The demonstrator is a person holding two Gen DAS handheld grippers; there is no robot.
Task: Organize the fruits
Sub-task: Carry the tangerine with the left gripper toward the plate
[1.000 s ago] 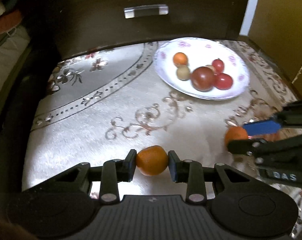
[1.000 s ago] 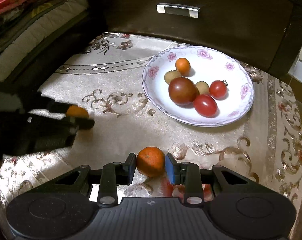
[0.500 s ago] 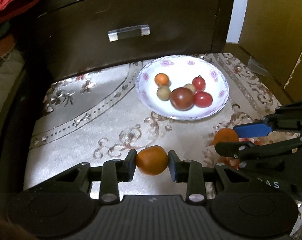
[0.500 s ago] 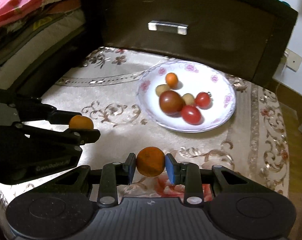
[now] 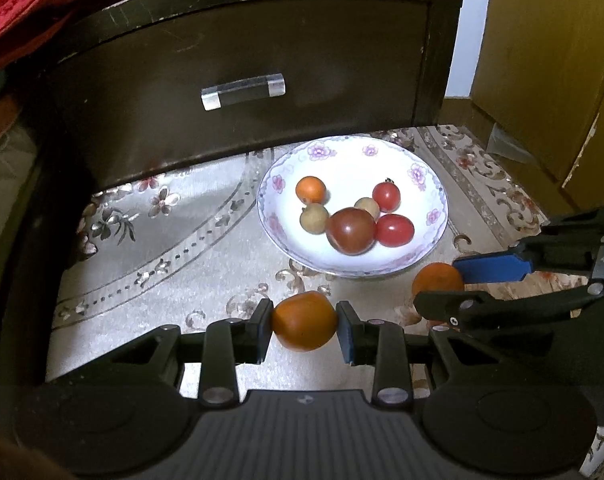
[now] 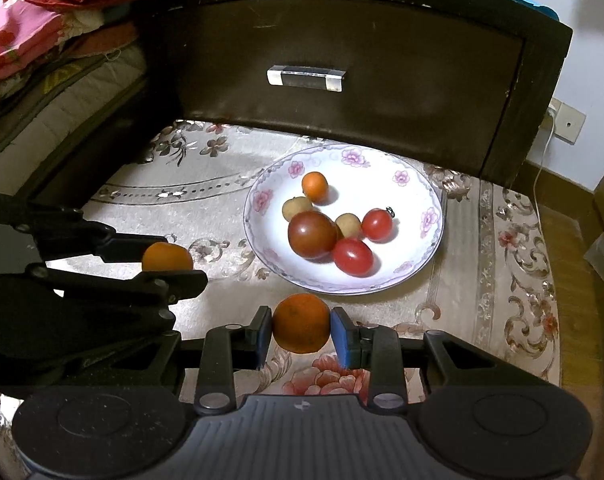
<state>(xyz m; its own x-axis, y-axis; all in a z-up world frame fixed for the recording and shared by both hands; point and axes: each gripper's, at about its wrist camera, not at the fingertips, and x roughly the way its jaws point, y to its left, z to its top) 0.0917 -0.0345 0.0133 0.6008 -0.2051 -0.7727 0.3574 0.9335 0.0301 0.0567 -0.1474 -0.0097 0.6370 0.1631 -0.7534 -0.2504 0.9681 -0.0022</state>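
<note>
Left gripper [image 5: 304,322] around unlabelled orange [image 5: 304,320]

no readable text, labels, brands or numbers in either view

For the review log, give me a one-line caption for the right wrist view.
Right tongs grip an orange above the patterned cloth, short of the flowered plate of small fruits.

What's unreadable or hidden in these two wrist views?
- Undersides of both held oranges: left tongs and right tongs cover their sides.
- Left view: the right-held orange is partly behind a blue pad.
- Plate: the small pale fruit is half hidden by the big dark tomato; type unclear.
- Drawer contents: front closed.
</note>
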